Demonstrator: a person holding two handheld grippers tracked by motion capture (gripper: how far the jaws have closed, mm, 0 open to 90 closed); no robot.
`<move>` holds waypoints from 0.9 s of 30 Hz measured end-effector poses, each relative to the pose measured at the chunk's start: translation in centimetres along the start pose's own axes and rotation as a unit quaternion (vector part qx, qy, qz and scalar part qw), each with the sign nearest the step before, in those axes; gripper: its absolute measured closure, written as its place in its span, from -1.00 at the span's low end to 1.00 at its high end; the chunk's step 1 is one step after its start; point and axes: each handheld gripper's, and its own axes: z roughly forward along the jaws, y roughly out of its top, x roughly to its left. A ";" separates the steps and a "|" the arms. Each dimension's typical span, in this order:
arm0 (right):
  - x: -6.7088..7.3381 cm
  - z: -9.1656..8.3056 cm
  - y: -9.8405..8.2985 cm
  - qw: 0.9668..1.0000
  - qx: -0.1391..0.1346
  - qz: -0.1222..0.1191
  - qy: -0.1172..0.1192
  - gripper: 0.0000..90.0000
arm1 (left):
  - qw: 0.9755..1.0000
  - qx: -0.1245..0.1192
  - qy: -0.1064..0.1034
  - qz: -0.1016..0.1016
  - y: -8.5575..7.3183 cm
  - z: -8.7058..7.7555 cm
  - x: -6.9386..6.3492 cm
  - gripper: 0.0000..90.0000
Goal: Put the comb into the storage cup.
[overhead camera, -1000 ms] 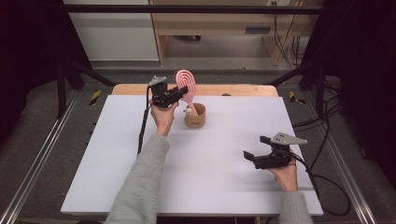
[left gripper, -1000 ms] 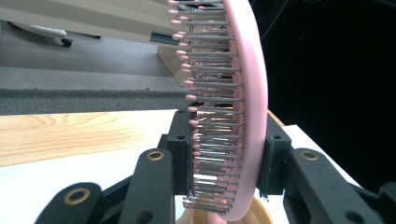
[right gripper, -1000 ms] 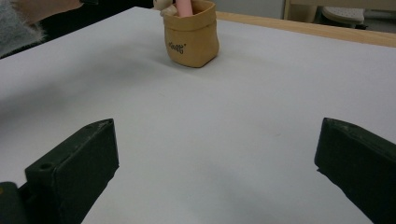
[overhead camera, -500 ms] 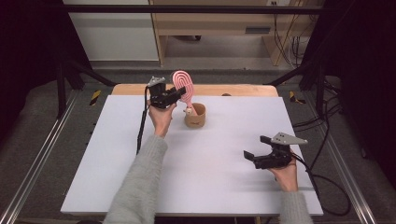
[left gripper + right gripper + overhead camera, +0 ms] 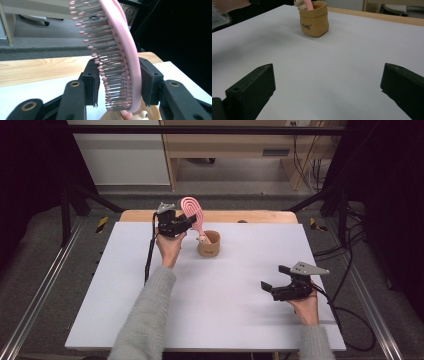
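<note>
A pink hairbrush (image 5: 192, 212) stands upright with its handle in a small tan cup (image 5: 210, 245) at the back of the white table. My left gripper (image 5: 189, 222) is at the brush head. In the left gripper view its jaws have just been opening, with the brush (image 5: 125, 50) between the pads. The bristles face the left pad with a thin gap, and the pink back lies along the right pad. A small pale figure (image 5: 299, 3) peeks over the cup (image 5: 314, 21). My right gripper (image 5: 273, 277) rests open near the front right, holding nothing (image 5: 328, 85).
The white table top (image 5: 225, 320) has a wooden strip (image 5: 250, 216) along its far edge. A black cable (image 5: 149, 255) hangs from the left gripper beside the person's grey sleeve (image 5: 150, 320). Metal frame rails (image 5: 30, 310) run along both sides.
</note>
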 end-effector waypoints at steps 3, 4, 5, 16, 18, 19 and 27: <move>0.0 0.0 0.0 1.000 0.000 0.000 0.001 -1.00 | 1.000 0.003 -0.001 0.005 0.0 -0.1 0.0 0.16; 0.0 0.0 0.0 1.000 0.001 0.001 0.001 -1.00 | 1.000 0.003 -0.001 0.006 0.0 -0.1 0.0 0.16; 0.0 0.0 0.0 1.000 0.001 0.000 0.001 -1.00 | 1.000 0.003 -0.001 0.008 0.0 -0.1 0.0 0.15; 0.0 -0.1 0.1 1.000 -0.002 0.003 0.001 -1.00 | 1.000 0.003 -0.007 0.028 0.0 -0.8 -0.2 -0.23; 0.0 -0.1 0.1 1.000 -0.002 0.003 0.001 -1.00 | 0.999 0.001 -0.010 0.032 0.0 -1.0 -0.4 -0.33; 0.0 -0.1 0.1 1.000 -0.002 0.003 0.001 -1.00 | 0.999 0.003 -0.008 0.036 0.1 -1.1 -0.5 -0.40; 0.0 -0.1 0.1 1.000 -0.004 0.004 0.000 -1.00 | 0.998 0.017 -0.007 0.055 0.5 -2.2 -1.0 -0.78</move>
